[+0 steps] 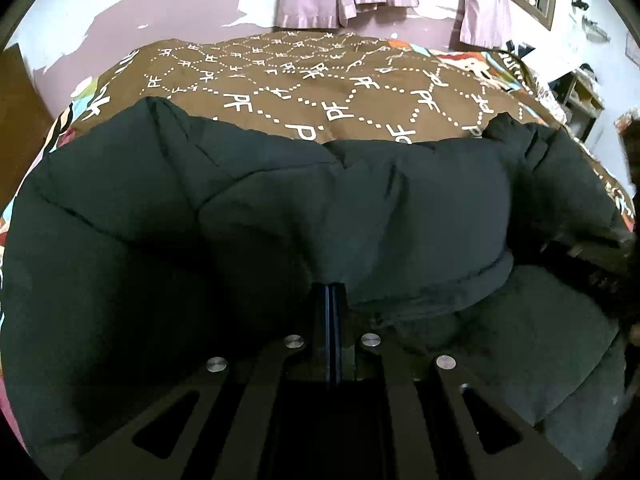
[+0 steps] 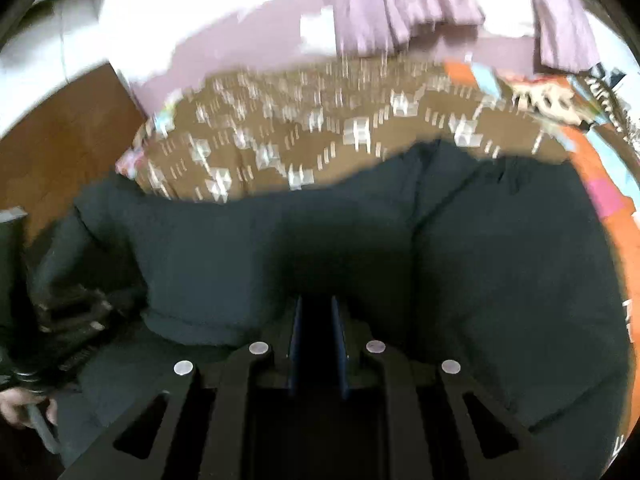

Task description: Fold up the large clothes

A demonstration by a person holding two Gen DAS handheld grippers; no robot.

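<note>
Dark puffy jacket (image 1: 280, 208) on brown bedspread (image 1: 320, 92), beneath left hand-held gripper (image 1: 333, 300) pressed together, right hand-held gripper (image 2: 316, 320) slightly parted.

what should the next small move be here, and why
Probably close the right tongs on the near edge of the jacket: their jaws stand slightly apart right at the fabric, while the left tongs are shut.
</note>
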